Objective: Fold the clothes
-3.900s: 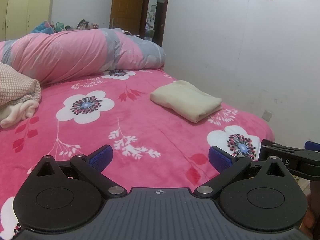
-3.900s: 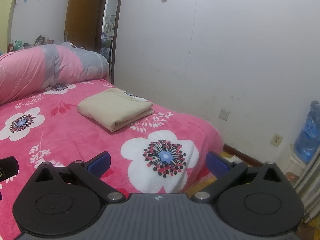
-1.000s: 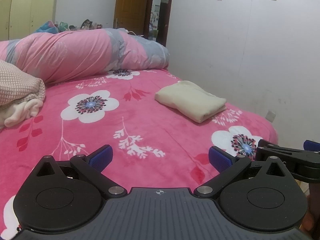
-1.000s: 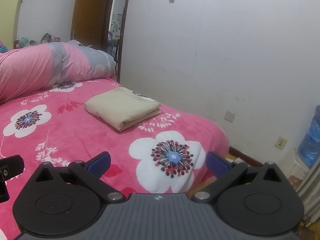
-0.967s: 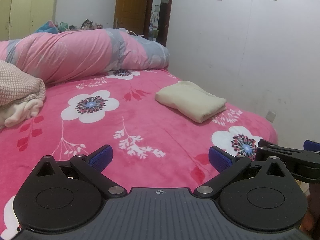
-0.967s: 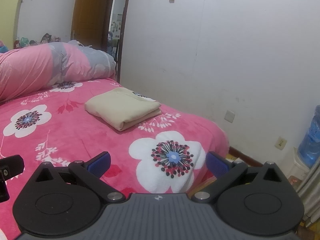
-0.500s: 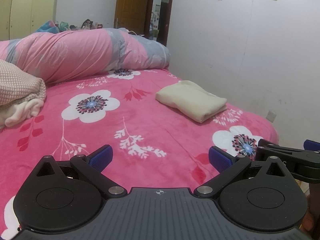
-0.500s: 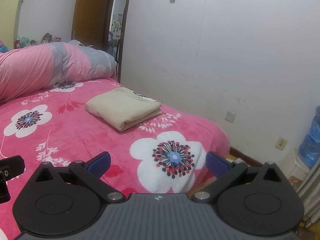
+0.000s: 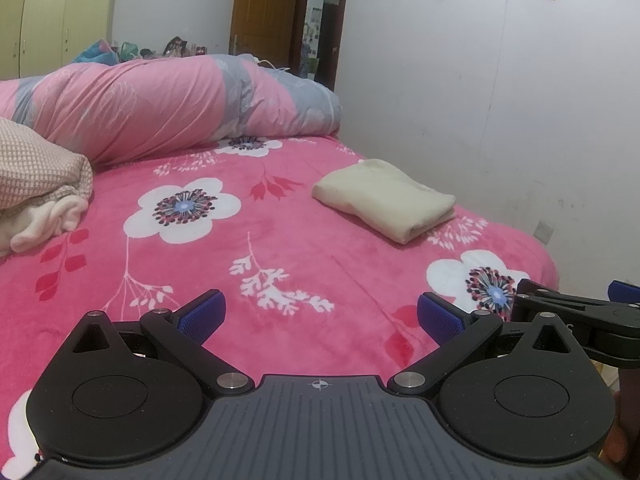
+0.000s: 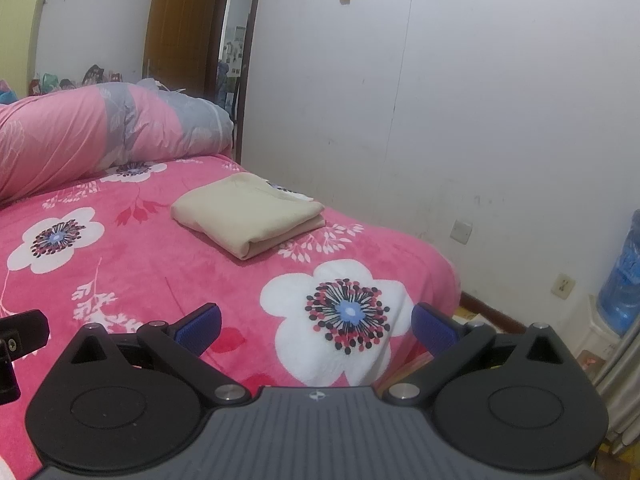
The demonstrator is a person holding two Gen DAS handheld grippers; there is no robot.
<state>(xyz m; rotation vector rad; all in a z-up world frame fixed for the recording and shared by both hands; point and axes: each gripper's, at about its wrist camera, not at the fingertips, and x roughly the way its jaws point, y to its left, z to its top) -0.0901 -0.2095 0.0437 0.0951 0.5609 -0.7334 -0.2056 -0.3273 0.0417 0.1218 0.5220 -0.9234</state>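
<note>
While both tools hung spread apart and empty above the near edge of the bed (image 9: 280,240), left tool (image 9: 319,316) and right tool (image 10: 314,326), the cream garment (image 10: 248,216) lay folded by the wall. Judged between items: next, reach the unfolded heap (image 9: 36,196) at far left.

Plush bedspread (image 9: 304,248) (matt fleece) beneath a soft cloth folded garment (image 9: 384,204).

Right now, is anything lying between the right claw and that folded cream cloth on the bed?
Nothing but bare pink flowered blanket, in the right wrist view, between the open right claw and the folded cream cloth.
</note>
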